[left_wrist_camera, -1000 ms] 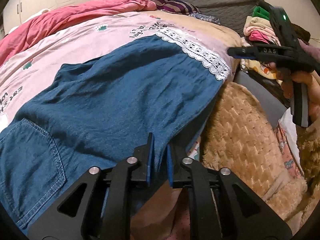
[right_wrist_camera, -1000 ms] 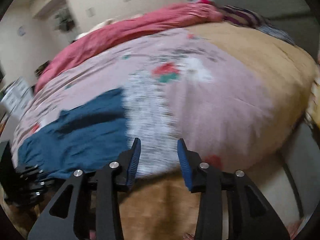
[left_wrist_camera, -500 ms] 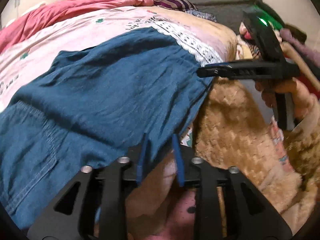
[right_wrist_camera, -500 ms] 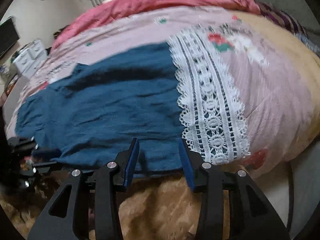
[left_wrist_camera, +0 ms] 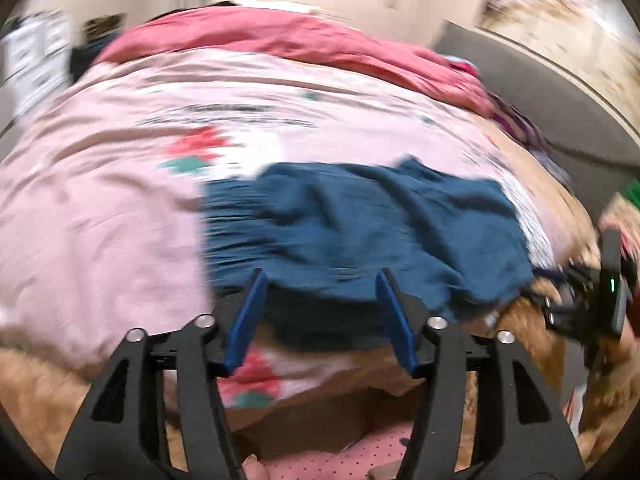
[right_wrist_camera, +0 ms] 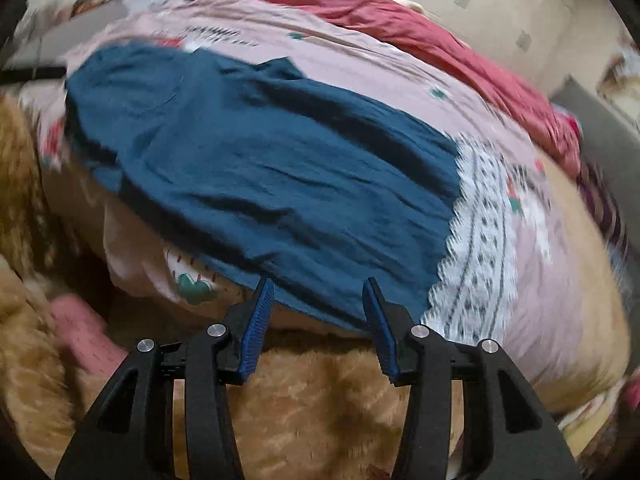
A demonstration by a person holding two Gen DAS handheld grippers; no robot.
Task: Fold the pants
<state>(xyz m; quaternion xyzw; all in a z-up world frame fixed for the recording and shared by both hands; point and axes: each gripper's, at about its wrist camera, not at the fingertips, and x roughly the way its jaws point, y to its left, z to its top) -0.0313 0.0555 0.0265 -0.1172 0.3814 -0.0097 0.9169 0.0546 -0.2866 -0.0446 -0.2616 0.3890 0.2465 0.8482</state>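
Note:
The dark blue pants [left_wrist_camera: 360,232] lie spread on the pink bedspread [left_wrist_camera: 100,208], their near edge hanging over the bed's front. A white lace hem [right_wrist_camera: 480,232] trims the leg end at the right. My left gripper [left_wrist_camera: 320,312] is open and empty, just in front of the pants' near edge by the waist. My right gripper [right_wrist_camera: 318,316] is open and empty, its tips at the near edge of the leg by the lace. The right gripper also shows at the far right of the left wrist view [left_wrist_camera: 600,300]. Both views are motion-blurred.
A red-pink quilt [left_wrist_camera: 300,40] is bunched along the far side of the bed. A tan fluffy blanket [right_wrist_camera: 320,400] hangs below the bed's front edge. A grey headboard [left_wrist_camera: 540,92] and striped clothes [left_wrist_camera: 516,120] are at the right.
My left gripper let go of the pants' edge, opened wide and pulled back, swinging left. My right gripper moved in close to the pants' near edge by the lace.

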